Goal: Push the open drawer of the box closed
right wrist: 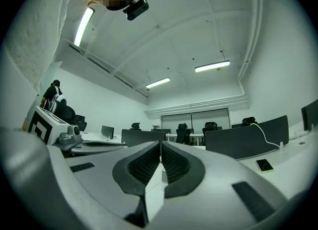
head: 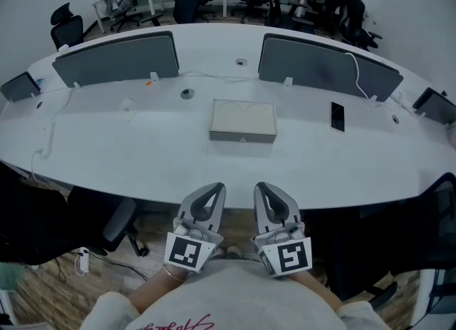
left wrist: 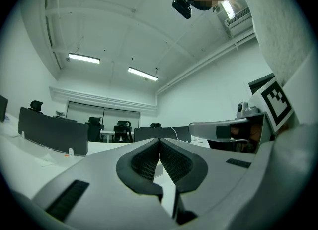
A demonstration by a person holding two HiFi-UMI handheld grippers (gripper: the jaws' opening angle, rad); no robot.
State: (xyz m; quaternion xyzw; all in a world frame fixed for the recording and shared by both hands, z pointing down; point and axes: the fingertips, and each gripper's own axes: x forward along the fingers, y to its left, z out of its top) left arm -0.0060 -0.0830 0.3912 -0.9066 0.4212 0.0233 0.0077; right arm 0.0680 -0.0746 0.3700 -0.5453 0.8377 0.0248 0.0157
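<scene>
While neither gripper is over the counter (head: 142, 172), left gripper (head: 214, 192) and right gripper (head: 263, 192) hang well short of the box (head: 242, 116), fingers pinched together on nothing, likely readied as blunt pushers. Drawer front (head: 242, 137) faces them; bare counter before it gives a straight run. Phone (head: 337, 116) lies right of the box.

Black phone (head: 337, 116) on white table (head: 128, 157), near grey divider (head: 320, 68).
</scene>
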